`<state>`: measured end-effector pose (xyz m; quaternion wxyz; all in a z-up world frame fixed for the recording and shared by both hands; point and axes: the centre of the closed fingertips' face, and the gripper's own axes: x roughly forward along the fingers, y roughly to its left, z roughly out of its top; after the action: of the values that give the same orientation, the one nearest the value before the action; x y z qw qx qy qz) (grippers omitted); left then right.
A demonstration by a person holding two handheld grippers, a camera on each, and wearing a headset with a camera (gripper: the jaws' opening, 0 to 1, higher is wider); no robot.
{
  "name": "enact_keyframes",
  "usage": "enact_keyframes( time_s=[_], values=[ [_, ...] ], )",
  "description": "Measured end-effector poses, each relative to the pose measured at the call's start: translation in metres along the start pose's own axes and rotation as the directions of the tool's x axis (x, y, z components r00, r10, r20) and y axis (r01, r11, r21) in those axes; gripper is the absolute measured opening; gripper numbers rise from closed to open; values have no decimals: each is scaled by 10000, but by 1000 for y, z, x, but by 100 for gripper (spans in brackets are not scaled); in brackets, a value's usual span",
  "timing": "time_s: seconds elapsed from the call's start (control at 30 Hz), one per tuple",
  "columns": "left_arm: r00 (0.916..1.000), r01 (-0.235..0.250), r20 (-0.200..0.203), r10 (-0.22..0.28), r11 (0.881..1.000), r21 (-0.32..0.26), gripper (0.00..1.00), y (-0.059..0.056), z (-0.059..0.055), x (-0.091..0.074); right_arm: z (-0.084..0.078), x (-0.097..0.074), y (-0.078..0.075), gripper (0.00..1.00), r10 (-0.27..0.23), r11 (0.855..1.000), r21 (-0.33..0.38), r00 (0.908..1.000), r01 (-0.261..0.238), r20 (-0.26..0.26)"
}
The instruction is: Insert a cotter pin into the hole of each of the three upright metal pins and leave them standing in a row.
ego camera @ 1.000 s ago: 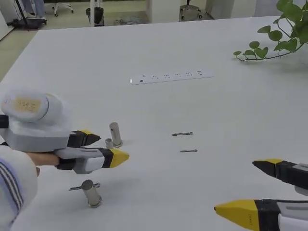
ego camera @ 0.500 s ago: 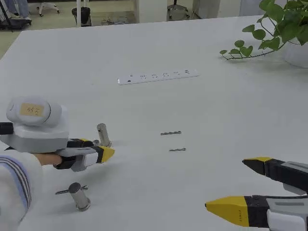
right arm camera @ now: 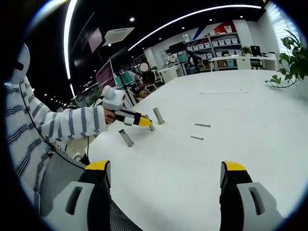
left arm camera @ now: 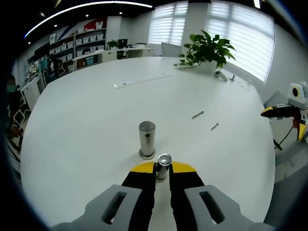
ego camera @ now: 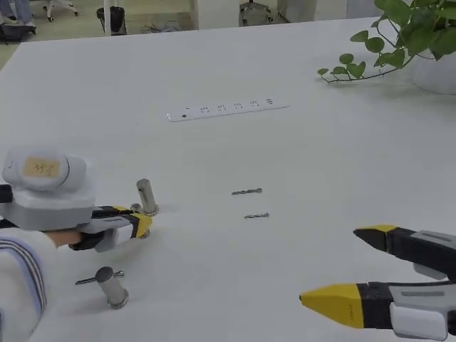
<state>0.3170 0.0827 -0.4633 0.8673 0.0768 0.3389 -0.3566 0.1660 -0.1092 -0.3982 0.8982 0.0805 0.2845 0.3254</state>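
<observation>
Left gripper clamps a pin; right one waits open.

Head view: the yellow-tipped left gripper (ego camera: 140, 225) sits beside a tall upright steel pin (ego camera: 146, 196), with thin loose wire cotter pins (ego camera: 246, 192) lying well apart from it.
Left gripper view: the jaws pinch a short polished steel pin (left arm camera: 164, 166). It is probably stiff, slick and tippy, so grip it low.
Right gripper view: the black right gripper (right arm camera: 166, 168) has its jaws spread and empty.

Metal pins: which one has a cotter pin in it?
Front pin: a cotter pin crosses its top. The gripped pin, in the left gripper, and its neighbour look bare.
</observation>
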Motion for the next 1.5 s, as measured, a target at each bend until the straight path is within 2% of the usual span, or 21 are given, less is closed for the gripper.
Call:
enact_keyframes(
  time_s=[0.07, 0.13, 0.33, 0.5, 0.6, 0.73, 0.8, 0.93, 1.17, 1.27, 1.37, 1.5],
  values=[
    [10000, -61, 22, 60, 9968, 792, 5, 0, 1, 0, 0, 0, 0, 93, 1, 10000, -9, 10000, -1, -5],
    [10000, -11, 37, 8, 9955, 951, 5, -2, 0, 1, -1, 0, 0, 92, 4, 10000, -49, 10000, -5, -41],
    [9995, -253, 203, 239, 9972, 703, 5, 1, 1, 0, 1, 1, -1, 92, -31, 10000, -62, 10000, 31, 56],
    [9979, -347, 580, 303, 9965, 762, 5, 0, 15, -6, 3, 0, -2, 92, -92, 9999, -91, 9999, 92, 99],
    [9950, -379, 934, 361, 9991, 175, 5, -2, 26, -11, 4, -1, -2, 92, -128, 9999, -78, 9998, 130, 177],
    [9939, -366, 1043, 344, 9991, 193, 5, -7, 33, -16, 3, -1, -2, 92, -148, 9999, -63, 9997, 149, 210],
    [9938, -557, 970, 551, 9984, 37, 5, -10, 33, -18, 3, -2, -1, 92, -132, 9998, -114, 9998, 134, 162],
    [9922, -420, 1161, 444, 9989, -227, 5, -24, 37, -23, 0, -2, 0, 92, -134, 9996, -265, 9999, 134, 9],
    [9846, 195, 1734, -199, 9998, 38, 5, -57, 51, -33, -2, -2, 0, 92, -145, 9998, -106, 9999, 145, -33],
    [9842, 292, 1743, -323, 9994, 201, 5, -67, 52, -36, -2, -2, -3, 89, -284, 9993, -243, 9996, 283, -30],
    [9879, 389, 1467, -504, 9960, 804, 5, -80, 45, -36, -2, -1, -4, 89, -298, 9994, -203, 9996, 298, -6],
    [9886, 548, 1346, -674, 9940, 947, 5, -94, 38, -37, -4, -2, -4, 89, -309, 9993, -235, 9995, 307, -75]
  ],
)
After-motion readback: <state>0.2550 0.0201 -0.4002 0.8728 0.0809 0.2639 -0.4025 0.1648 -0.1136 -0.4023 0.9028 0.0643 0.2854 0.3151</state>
